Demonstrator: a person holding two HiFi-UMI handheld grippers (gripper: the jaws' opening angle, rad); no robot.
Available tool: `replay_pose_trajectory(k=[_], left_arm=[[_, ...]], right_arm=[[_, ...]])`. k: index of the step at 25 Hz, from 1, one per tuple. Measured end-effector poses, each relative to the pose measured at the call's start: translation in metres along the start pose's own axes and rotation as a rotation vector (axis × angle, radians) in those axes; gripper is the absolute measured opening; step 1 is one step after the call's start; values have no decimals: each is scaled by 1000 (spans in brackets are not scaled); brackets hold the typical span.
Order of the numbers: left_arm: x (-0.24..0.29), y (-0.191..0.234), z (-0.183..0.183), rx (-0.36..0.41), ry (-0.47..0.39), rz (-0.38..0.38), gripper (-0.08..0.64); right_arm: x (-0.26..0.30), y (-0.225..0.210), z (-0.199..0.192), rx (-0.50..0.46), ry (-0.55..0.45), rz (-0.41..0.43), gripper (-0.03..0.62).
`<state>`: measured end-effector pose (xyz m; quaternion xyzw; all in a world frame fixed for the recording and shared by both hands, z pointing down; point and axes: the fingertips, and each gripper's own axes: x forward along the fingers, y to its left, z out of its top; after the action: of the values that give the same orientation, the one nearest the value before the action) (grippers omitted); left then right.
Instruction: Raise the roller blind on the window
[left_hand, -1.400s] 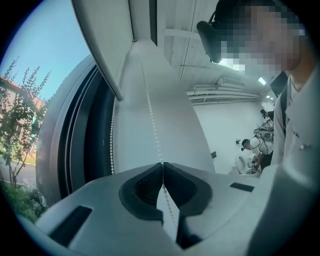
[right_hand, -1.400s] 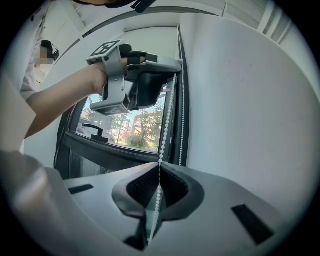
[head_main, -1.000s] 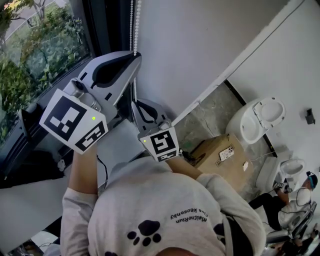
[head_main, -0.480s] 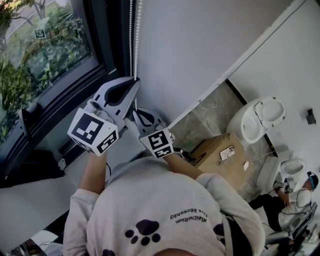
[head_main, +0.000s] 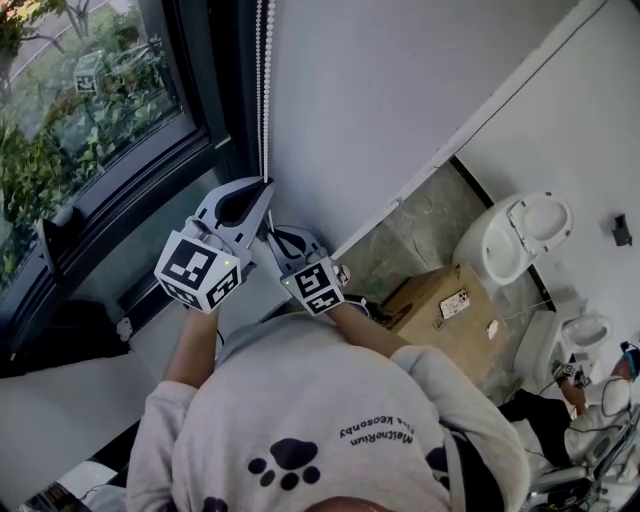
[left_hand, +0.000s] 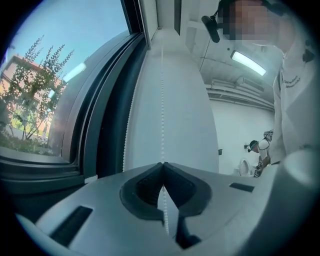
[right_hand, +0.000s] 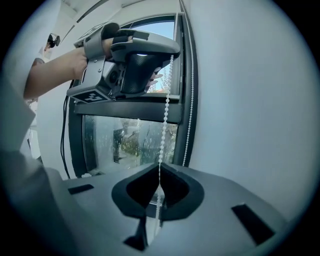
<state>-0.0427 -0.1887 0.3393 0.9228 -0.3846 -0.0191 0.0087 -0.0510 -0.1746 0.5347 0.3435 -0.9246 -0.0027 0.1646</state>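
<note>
1. The window (head_main: 90, 110) fills the left of the scene. It has a dark frame, and trees show through the glass. No view lets me make out the roller blind's fabric.
2. A plain white wall (head_main: 400, 90) stands just right of the window frame and runs to the far right, where it meets a marbled floor (head_main: 420, 225).
3. The person's grey top (head_main: 310, 420), printed with a paw mark, takes up the near middle of the head view. Both forearms reach away from it toward the frame.
4. The left gripper (left_hand: 162, 164) is the upper of the two. Its jaws are pressed together on one strand of the bead chain (right_hand: 166, 100), and the beads run out below the tips.
5. The right gripper (right_hand: 159, 165) sits just beneath the left one, nearer the person. Its jaws are also closed tight on that same strand, with the chain running taut between the two grippers.
6. A cardboard box (head_main: 440, 310) lies on the floor to the right of the grippers, well apart from them, with a phone (head_main: 455, 303) lying on its top.
7. A white toilet (head_main: 515, 235) with its lid raised stands beyond the box, against the far right wall.
8. The bead chain hangs in two white strands at the right edge of the window frame, close to the wall. The second strand (right_hand: 190, 100) hangs free, just right of the gripped one in the right gripper view.
</note>
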Motion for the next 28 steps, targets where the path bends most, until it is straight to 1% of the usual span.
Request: replay_pose_trajectory(k=[6,10,14,15,16,17,18,21,25,28], left_arm=[[-6,1,-20,-27,23,9,9],[-9,3,-39,-56,42,21,8],[-9,4,-43,-70,43,22,8],[-8,4,-43,-69,44,21,8],[-8,4,-44,-69,43,21,8],[-8,5,-44,-70,42,21,8],[-8,6,-44,-72,40,22,8],[-7,7,-42,-69,33,24,8],[-8,6,-41,-68,20,24,8],[-7,6,-42,-65,19,23,8]], right_arm=[[3,6,-18,21,47,27,12],[5,7,-35,54,91,39,12],[4,7,-40,65,101,52,12],[3,8,-38,72,100,65,18],[2,9,-36,80,96,80,39],[0,10,-32,90,90,90,93],[-3,9,-26,99,78,93,121],[-14,2,1,117,24,73,123],[-35,-3,51,145,-56,59,123],[-51,-4,93,133,-135,43,121]])
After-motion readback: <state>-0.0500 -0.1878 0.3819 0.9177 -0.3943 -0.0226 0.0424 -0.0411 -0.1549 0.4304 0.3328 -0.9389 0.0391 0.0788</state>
